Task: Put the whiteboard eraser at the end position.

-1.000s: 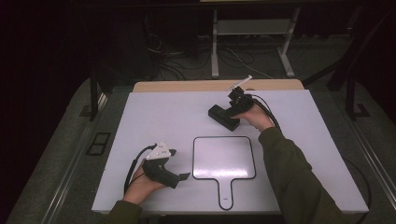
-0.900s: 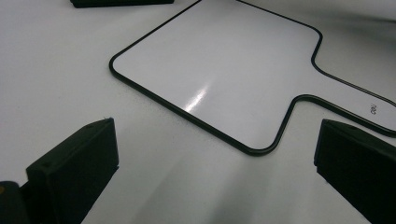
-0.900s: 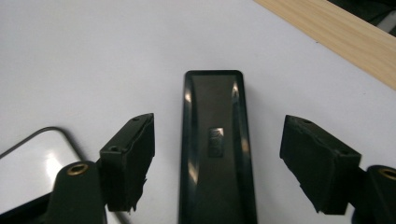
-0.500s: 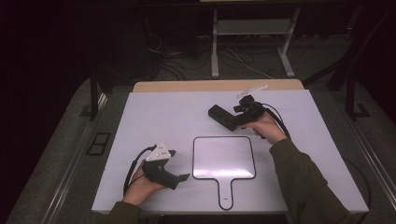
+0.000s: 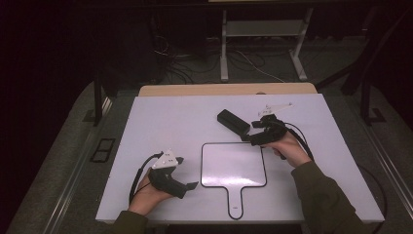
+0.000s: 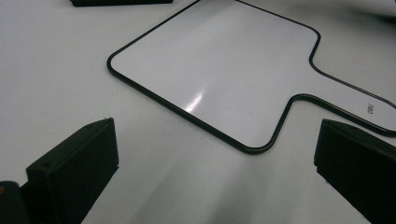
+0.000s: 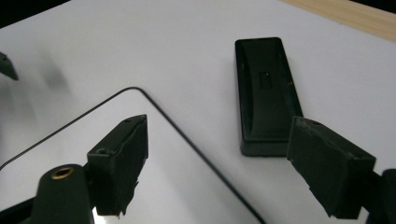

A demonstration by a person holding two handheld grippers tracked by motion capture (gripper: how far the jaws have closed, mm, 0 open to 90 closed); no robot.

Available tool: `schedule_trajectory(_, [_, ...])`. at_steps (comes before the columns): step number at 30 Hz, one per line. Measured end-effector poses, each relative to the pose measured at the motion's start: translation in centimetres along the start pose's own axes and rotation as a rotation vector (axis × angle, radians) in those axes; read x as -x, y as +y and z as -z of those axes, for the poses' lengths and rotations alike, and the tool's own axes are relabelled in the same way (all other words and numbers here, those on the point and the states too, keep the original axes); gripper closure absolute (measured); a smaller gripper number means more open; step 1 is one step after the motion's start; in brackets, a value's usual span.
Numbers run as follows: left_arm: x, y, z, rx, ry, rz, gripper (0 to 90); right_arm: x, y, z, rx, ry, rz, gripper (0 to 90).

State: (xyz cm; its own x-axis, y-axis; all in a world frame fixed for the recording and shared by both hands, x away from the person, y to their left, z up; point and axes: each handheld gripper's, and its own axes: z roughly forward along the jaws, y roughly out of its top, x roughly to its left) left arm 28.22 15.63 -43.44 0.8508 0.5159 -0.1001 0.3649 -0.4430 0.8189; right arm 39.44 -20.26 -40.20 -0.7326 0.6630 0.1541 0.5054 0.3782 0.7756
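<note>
Evidently the right gripper (image 5: 249, 135), jaws spread, is nearing the eraser (image 7: 266, 95): rigid, light (grip its long sides).

Each gripper is black with two blocky matte jaws; the left gripper (image 5: 189, 185) carries a pale grey three-cornered plate on top and a black cable looping behind it; the right gripper (image 5: 249, 132) has a thin white bracket above and a black cable. One right jaw arm bears a brass-ringed screw hole; both sleeves (image 5: 327, 200) are dark olive.
</note>
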Motion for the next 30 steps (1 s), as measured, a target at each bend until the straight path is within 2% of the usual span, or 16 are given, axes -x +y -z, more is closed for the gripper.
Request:
schedule_trajectory(4, [0.0, 0.0, 0.1, 0.007, 0.003, 0.005, 0.0, -0.8, -1.2, 0.8, 0.031, -0.016, 0.014, 17.9])
schedule_trajectory(9, [0.1, 0.0, 0.1, 0.009, 0.001, 0.001, 0.0, -1.3, -2.2, 1.9, 0.042, -0.026, 0.021, 17.2])
schedule_trajectory(11, [0.1, 0.0, 0.1, 0.007, -0.001, 0.005, 0.0, -1.5, -2.7, 2.5, 0.056, -0.013, 0.01, 17.2])
schedule_trajectory(20, [0.1, 0.0, 0.1, 0.011, 0.0, 0.003, 0.0, -2.1, -4.7, 4.7, 0.089, -0.016, 0.009, 15.8])
schedule_trajectory(27, [0.1, 0.0, 0.2, 0.014, 0.003, 0.006, 0.0, -2.6, -6.6, 5.9, 0.081, -0.042, 0.027, 15.8])
schedule_trajectory(30, [0.1, 0.0, 0.3, 0.015, 0.004, 0.005, 0.0, -2.8, -7.4, 6.6, 0.094, -0.033, 0.022, 15.8])
